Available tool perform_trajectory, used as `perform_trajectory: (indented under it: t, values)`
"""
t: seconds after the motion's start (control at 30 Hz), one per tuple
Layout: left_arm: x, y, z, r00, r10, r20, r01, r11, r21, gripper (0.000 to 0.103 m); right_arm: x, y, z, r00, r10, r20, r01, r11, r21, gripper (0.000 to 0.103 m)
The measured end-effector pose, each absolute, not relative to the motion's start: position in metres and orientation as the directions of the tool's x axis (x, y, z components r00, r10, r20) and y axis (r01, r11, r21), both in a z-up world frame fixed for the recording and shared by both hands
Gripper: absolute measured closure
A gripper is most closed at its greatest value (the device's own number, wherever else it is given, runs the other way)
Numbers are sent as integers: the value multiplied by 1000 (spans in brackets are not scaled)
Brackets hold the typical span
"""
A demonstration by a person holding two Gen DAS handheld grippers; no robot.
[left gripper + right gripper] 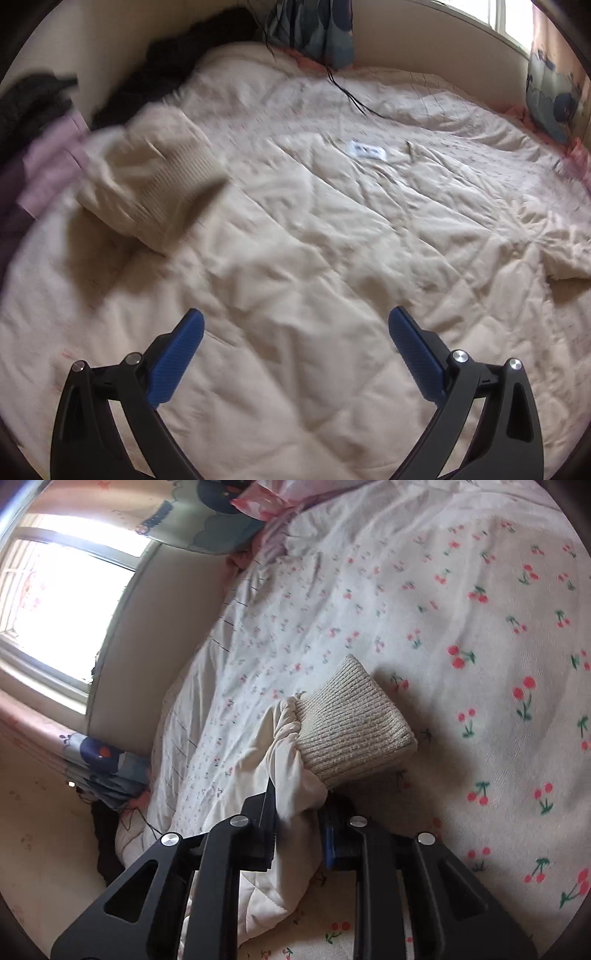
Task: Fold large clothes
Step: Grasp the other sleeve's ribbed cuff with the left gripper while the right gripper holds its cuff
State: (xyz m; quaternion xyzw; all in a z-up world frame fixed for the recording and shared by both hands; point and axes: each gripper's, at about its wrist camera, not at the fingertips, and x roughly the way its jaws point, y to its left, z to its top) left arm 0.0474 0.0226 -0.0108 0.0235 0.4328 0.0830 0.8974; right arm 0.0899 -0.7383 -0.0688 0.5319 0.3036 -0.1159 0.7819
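The cream jacket [291,775] with its ribbed knit cuff [351,723] hangs from the right gripper [299,823], whose two fingers are pinched onto the quilted sleeve fabric just behind the cuff; the cuff juts out ahead of the fingertips, above the cherry-print bedsheet [480,627]. The right gripper is rolled on its side, so the window [55,602] and wall stand to the left of the fingers and the sheet fills everything to the right.

In the left wrist view, blurred, a cream sleeve with ribbed cuff [155,184] lies ahead and left of the fingers, near purple and dark clothing at the bed's far-left edge. The left gripper [295,332] hovers over the beige quilt [332,240], angled downward, its blue pads [177,358] spread wide apart and holding nothing. Broad open quilt stretches ahead; a small white item [366,150] lies far ahead.
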Motion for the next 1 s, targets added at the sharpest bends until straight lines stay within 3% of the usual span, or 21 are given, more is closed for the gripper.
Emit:
perform_trajectory:
  t: [0.03,0.13,0.23,0.37,0.4,0.47,0.5,0.57,0.63,0.8,0.87,0.93,1.0]
  values:
    - [44,28,-2,635,222,-740,-132,975,180,7,81,-743,-76,782,150,-605,521,377,766,57]
    - [38,53,20,693,325,-644,-137,936,324,7,74,-745,-74,793,165,-586,497,381,780,54]
    - [42,75,25,756,325,-568,-30,884,466,7,74,-742,-72,805,177,-566,462,411,786,47]
    - [74,87,-3,748,398,-532,85,737,670,7,73,-735,-75,810,166,-563,448,444,776,45]
    - [87,90,-13,725,402,-559,133,715,687,8,73,-733,-75,810,162,-563,447,451,773,45]
    - [105,94,-26,686,336,-645,268,708,653,13,71,-733,-75,810,163,-563,446,452,773,45]
    - [114,96,-32,655,311,-689,316,715,624,40,71,-732,-74,810,164,-563,447,449,774,44]
    - [134,105,-32,601,324,-731,315,744,589,50,68,-732,-72,813,168,-558,447,434,782,44]
    - [149,120,7,611,249,-752,250,840,481,86,62,-732,-67,827,168,-536,435,412,801,44]
    - [159,185,160,768,332,-548,-121,915,386,94,56,-726,-53,829,175,-532,421,432,798,40]
    - [151,232,228,790,380,-480,-286,922,260,94,57,-723,-53,823,184,-537,423,434,796,39]
    - [148,272,262,758,457,-465,-412,889,201,94,58,-720,-58,813,189,-550,435,431,791,35]
    - [143,321,281,698,474,-537,-506,857,98,94,61,-717,-64,800,185,-571,453,438,776,34]
